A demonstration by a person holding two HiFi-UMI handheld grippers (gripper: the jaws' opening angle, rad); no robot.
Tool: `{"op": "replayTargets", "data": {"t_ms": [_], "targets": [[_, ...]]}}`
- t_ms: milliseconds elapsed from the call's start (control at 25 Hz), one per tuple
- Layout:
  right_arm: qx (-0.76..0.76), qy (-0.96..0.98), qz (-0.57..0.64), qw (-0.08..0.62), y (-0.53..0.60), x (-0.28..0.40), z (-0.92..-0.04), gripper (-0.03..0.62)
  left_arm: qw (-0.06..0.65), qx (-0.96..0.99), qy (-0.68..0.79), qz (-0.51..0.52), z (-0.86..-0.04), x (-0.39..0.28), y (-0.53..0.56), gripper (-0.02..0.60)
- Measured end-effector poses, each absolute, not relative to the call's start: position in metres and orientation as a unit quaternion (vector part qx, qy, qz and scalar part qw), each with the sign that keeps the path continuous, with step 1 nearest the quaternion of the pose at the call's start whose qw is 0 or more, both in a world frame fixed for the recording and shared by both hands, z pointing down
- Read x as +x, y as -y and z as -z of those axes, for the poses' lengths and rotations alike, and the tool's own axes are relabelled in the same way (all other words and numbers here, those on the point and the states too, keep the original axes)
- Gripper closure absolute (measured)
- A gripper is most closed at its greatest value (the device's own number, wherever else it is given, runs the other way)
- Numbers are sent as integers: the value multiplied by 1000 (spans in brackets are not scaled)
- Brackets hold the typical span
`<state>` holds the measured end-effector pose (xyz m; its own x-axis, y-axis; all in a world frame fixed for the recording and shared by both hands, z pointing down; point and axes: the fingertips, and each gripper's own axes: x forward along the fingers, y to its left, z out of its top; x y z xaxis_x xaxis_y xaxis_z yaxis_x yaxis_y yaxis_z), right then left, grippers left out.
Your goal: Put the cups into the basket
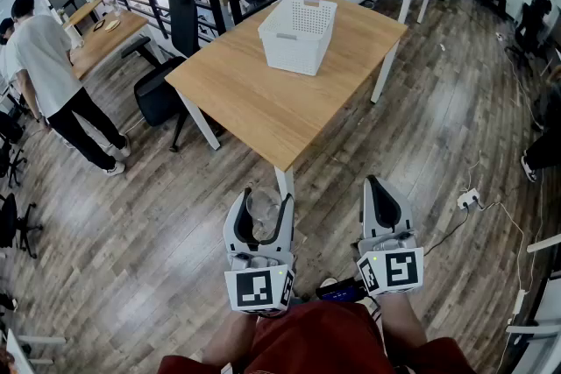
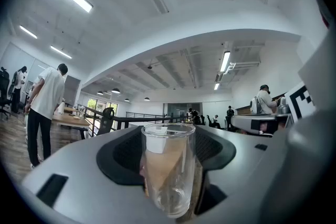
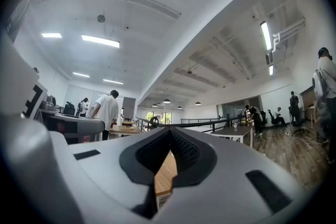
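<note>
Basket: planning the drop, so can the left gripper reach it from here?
Probably not yet. The left gripper, shut on a cup, hangs short of the table, and the basket sits toward its far side. Nothing stands between them, so stepping forward should do.

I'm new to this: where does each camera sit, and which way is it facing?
Head view: on the person's head, looking steeply down at the wooden table and white basket; the left hand-held gripper, the right hand-held gripper and forearms show.
Left gripper view: on the left hand-held gripper, looking level along its jaws, shut on a clear cup.
Right gripper view: on the right hand-held gripper, looking along its closed, empty jaws toward the table.
Shared: head and left gripper views both show the cup.
</note>
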<state>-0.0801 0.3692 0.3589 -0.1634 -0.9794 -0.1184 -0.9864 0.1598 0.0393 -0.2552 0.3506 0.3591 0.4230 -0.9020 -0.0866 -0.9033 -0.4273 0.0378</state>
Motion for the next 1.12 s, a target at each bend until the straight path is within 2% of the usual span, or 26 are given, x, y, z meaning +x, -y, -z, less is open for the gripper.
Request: {"op": "replayTargets", "data": {"t_ms": [720, 1120], "targets": [[-645, -762, -52, 41, -372, -56, -358, 583, 7, -845, -532, -47, -355, -227, -350, 295], [-644, -763, -44, 40, -375, -6, -371, 582, -4, -841, -540, -47, -364, -183, -351, 295]]}}
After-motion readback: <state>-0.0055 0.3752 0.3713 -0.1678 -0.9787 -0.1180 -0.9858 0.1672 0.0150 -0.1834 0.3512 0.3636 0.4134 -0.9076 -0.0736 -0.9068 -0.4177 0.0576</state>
